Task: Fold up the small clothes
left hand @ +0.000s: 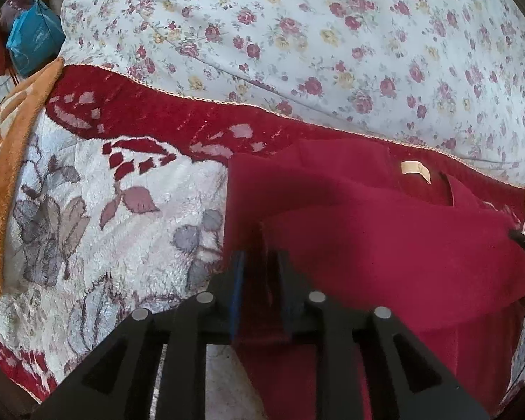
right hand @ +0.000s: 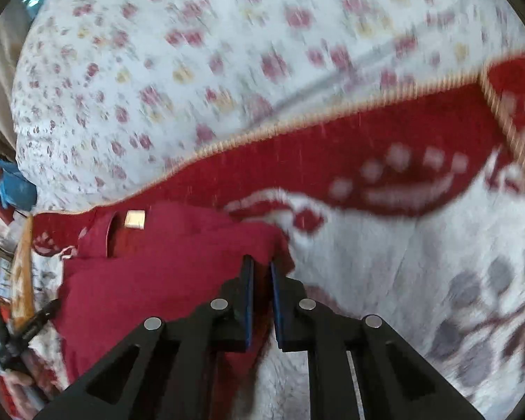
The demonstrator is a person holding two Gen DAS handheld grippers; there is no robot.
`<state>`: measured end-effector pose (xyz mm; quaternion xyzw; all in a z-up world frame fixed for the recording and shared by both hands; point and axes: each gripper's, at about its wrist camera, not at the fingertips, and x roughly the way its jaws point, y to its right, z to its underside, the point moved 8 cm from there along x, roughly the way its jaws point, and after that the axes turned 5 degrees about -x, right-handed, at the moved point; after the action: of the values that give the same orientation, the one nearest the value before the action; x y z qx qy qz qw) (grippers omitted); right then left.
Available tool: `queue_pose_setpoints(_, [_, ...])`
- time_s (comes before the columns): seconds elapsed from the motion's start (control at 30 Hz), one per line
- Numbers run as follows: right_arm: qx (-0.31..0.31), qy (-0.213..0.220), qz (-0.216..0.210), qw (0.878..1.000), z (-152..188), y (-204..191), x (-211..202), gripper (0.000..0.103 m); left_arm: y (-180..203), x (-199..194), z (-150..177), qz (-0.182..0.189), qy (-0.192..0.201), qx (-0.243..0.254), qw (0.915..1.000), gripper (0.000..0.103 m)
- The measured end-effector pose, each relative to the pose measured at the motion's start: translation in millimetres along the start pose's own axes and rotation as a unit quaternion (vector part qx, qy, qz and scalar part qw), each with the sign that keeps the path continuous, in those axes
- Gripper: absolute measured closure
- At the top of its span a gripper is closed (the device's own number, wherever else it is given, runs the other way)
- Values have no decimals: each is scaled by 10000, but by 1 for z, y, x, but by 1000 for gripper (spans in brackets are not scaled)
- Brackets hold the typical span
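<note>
Left gripper (left hand: 260, 245) clamped on a folded edge of the dark red garment (left hand: 385, 245), cloth pinched between the blue-lined pads. Right gripper (right hand: 261, 269) closed on the opposite corner of the same garment (right hand: 157, 280), fabric visible in the narrow gap between its fingers.

Garment lying on the red-and-white plush blanket (left hand: 122, 210), partly folded: upper layer draped over the lower one, neckline and cream label (left hand: 414, 168) facing up near the far edge. In the right wrist view, label (right hand: 135, 218) at the garment's far left, just inside the blanket's red border.

Blanket's stitched tan hem (left hand: 178, 92) running diagonally just past the garment; floral bedsheet (left hand: 315, 35) beyond it. Blanket corner (right hand: 486, 80) visible far right in the right wrist view.

Open blanket surface left of the garment in the left wrist view, and to the right of it in the right wrist view. Orange blanket (left hand: 14, 161) bunched at the far left edge, well apart from the garment. Blue plastic bag (left hand: 31, 38) off the bed, upper left.

Right wrist view motion-blurred; fine detail of the far sheet unreadable.
</note>
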<state>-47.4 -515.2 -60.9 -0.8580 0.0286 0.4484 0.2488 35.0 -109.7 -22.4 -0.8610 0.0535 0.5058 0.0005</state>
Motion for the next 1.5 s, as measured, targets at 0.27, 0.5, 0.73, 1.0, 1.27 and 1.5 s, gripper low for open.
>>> queue_pose_setpoints(0.27, [-496, 26, -786, 9957, 45, -43, -66, 30, 0, -3, 1, 36, 27, -78, 10000, 83])
queue_pose_setpoints(0.5, [-996, -371, -169, 9942, 81, -34, -47, 86, 4, -14, 11, 223, 27, -66, 9997, 72])
queue_pose_setpoints(0.73, [-521, -366, -119, 9979, 80, -22, -63, 69, 1, -22, 12, 336, 86, -139, 9993, 58])
queue_pose_setpoints(1.0, [-1248, 70, 446, 9912, 36, -57, -25, 50, 5, -14, 6, 222, 167, -188, 9994, 42])
queue_pose_setpoints(1.27, [-764, 48, 972, 9923, 25, -14, 1, 44, 7, 6, 12, -81, 66, -34, 9999, 32])
queue_pose_setpoints(1.5, [-1502, 179, 694, 9861, 60, -60, -47, 43, 8, 4, 12, -119, 115, -20, 9999, 32])
